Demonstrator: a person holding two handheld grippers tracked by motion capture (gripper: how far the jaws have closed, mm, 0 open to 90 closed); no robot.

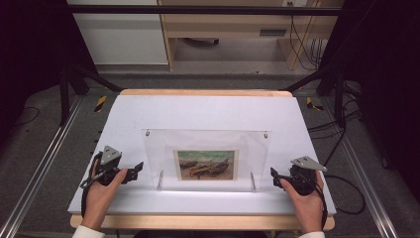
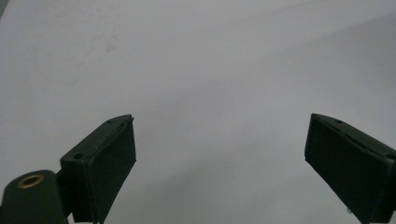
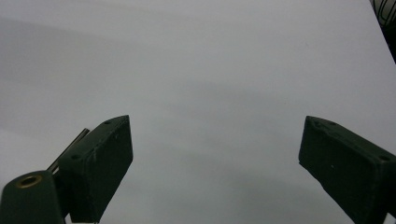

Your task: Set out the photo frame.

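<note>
Both pairs of jaws stand spread wide with nothing between them: the left gripper (image 1: 132,172) and the right gripper (image 1: 275,177) rest low on the white table (image 1: 208,111), each pointing inward. Between them, near the table's front edge, stands a clear acrylic photo frame (image 1: 153,148) holding a painting of boats (image 1: 206,165), its long axis running left to right. Each gripper sits just beside its own end of the frame, about equally close, so either hand looks placed to reach it.
</note>
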